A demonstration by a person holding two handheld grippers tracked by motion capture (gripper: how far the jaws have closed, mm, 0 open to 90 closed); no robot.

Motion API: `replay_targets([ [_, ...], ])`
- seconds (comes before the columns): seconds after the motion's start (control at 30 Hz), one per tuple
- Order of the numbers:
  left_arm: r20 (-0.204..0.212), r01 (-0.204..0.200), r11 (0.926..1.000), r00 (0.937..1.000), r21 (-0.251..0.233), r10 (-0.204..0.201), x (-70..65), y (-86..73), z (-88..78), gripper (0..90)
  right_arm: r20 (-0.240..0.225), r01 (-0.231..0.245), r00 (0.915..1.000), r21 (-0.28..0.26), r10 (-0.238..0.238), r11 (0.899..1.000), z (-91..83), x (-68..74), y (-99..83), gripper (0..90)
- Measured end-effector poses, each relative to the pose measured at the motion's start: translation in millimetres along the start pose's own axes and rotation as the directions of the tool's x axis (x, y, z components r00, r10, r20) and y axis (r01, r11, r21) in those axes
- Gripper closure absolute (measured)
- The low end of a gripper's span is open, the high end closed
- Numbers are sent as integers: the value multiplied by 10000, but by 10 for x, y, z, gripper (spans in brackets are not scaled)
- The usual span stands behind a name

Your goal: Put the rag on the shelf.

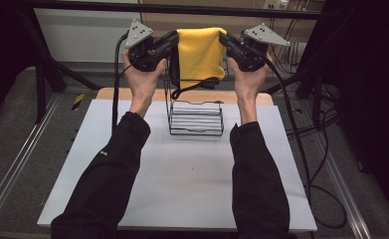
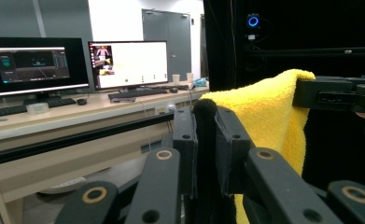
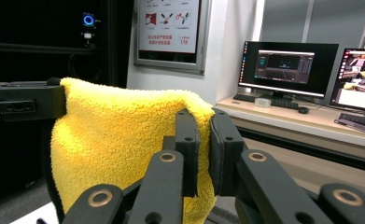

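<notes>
My left claw (image 2: 206, 135) pinches one top corner of the yellow towel (image 1: 200, 52); right claw (image 3: 203, 144) pinches the other; towel hangs stretched above the wire rack (image 1: 196, 112); next, I judge, lowering it evenly over the rack's top.

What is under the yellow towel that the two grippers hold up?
Under the towel stands a black wire rack on the white table. Left gripper and right gripper pinch its top corners. The hanging cloth covers the rack's upper part.

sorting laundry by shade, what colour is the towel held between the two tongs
Bright yellow with a black edge trim; the towel shows best in the right gripper view.
</notes>
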State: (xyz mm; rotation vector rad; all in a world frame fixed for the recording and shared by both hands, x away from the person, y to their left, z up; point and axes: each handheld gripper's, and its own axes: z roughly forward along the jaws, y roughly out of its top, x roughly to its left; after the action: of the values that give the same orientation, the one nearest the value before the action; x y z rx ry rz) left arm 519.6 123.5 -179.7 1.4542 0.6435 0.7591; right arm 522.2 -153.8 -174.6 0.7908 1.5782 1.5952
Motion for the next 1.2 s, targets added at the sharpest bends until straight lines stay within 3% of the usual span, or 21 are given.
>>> replay_targets([
  [0.07,-89,5,9999,10000,110,-4,5,-46,-7,794,2,-10,10000,151,10,9999,-5,10,-46,838],
  [0.37,259,62,9987,9996,501,-75,-20,-207,-47,792,-183,-85,9998,548,96,9985,-71,7,-248,835],
  [0.8,710,-40,9973,9975,733,-12,-86,-255,-212,788,-680,100,9977,788,-46,9968,-233,72,-242,831],
  [1.2,1242,-384,9882,9921,1485,199,-173,-288,-363,783,-1229,-30,9923,1149,172,9934,-464,136,-319,830],
])
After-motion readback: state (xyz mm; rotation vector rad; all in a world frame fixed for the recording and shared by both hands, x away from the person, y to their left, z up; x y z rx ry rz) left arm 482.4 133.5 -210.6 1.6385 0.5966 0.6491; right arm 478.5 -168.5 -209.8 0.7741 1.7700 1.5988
